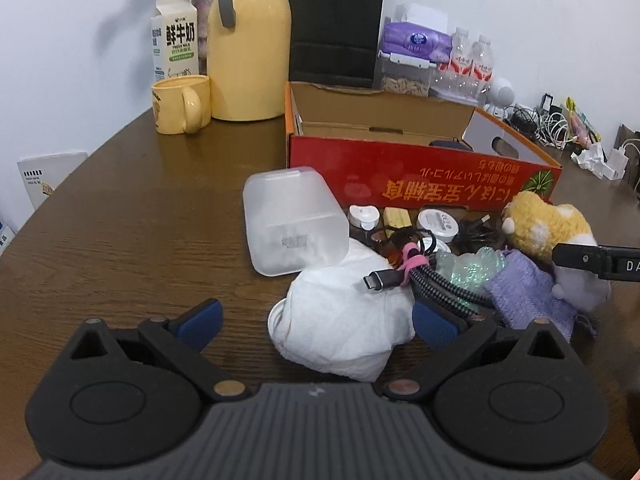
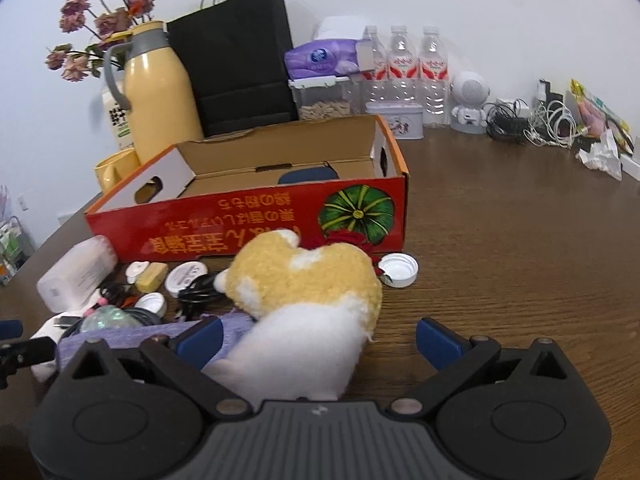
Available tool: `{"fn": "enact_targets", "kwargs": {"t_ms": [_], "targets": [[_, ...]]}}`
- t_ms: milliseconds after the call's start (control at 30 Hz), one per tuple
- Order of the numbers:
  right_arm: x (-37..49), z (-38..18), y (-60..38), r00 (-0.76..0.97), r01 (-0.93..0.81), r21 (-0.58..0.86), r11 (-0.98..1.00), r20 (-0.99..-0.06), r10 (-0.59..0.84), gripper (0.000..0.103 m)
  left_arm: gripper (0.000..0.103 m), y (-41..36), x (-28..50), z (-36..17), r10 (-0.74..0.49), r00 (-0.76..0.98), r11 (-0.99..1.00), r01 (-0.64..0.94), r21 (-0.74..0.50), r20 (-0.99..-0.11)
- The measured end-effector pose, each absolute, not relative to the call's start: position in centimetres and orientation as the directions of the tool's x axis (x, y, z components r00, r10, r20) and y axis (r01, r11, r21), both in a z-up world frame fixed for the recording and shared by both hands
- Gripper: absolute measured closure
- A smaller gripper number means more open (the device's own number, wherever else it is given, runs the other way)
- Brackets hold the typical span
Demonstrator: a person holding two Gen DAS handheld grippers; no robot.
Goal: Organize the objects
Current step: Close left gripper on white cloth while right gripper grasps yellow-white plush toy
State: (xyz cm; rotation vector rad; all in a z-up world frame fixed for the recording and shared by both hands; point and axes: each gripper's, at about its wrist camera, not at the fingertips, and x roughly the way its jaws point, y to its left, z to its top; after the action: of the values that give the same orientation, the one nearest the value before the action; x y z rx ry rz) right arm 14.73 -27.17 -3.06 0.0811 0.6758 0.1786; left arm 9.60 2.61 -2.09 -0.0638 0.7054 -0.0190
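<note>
At the bottom of the right wrist view, the right gripper (image 2: pixel 318 340) is spreading its fingers around a yellow-and-white plush toy (image 2: pixel 304 300). The left gripper (image 1: pixel 318 320) is likewise gaping around a crumpled white cloth (image 1: pixel 344 328) (braided cable (image 1: pixel 424 280) overlapping it). Behind, mid-frame, the red cardboard box (image 1: pixel 400 172) is sitting on the counter (image 1: pixel 140 220).

Right of the red cardboard box (image 2: pixel 256 216), the brown wooden table (image 2: pixel 520 240) lies bare; its front (small clutter) is crowded.
</note>
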Motion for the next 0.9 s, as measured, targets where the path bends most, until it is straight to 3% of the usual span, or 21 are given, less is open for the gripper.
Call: {"fn": "enact_targets", "kwargs": {"t_ms": [233, 333, 400, 467, 667, 833, 900], "targets": [[15.0, -3.7, -27.3, 0.762, -0.144, 0.147, 0.979, -0.614, 0.205, 0.011, 0.0, 1.6, 10.9, -2.9, -0.049, 0.749, 0.999, 0.031, -0.04, -0.661], [15.0, -3.8, -27.2, 0.762, -0.156, 0.154, 0.976, -0.61, 0.218, 0.021, 0.0, 1.2, 11.2, -3.2, -0.055, 0.748, 0.998, 0.052, -0.024, -0.662], [14.9, -3.8, -27.2, 0.762, -0.166, 0.159, 0.973, -0.606, 0.229, 0.033, 0.003, 0.8, 11.3, -3.3, -0.058, 0.749, 0.998, 0.067, -0.011, -0.66], [14.8, -3.8, -27.1, 0.765, -0.168, 0.155, 0.974, -0.602, 0.228, 0.034, 0.006, 0.5, 11.3, -3.4, -0.056, 0.752, 0.997, 0.078, 0.005, -0.657], [14.4, -3.9, -27.1, 0.774, -0.174, 0.147, 0.974, -0.59, 0.227, 0.04, 0.031, -0.5, 10.8, -3.5, -0.046, 0.773, 0.99, 0.121, 0.076, -0.633], [14.2, -3.9, -27.2, 0.78, -0.172, 0.149, 0.974, -0.582, 0.227, 0.043, 0.034, 0.1, 10.3, -3.2, -0.065, 0.782, 0.992, 0.116, 0.044, -0.62], [14.1, -3.8, -27.3, 0.786, -0.17, 0.154, 0.973, -0.574, 0.228, 0.05, 0.034, 0.2, 10.0, -3.0, -0.068, 0.786, 0.992, 0.116, 0.04, -0.614]]}}
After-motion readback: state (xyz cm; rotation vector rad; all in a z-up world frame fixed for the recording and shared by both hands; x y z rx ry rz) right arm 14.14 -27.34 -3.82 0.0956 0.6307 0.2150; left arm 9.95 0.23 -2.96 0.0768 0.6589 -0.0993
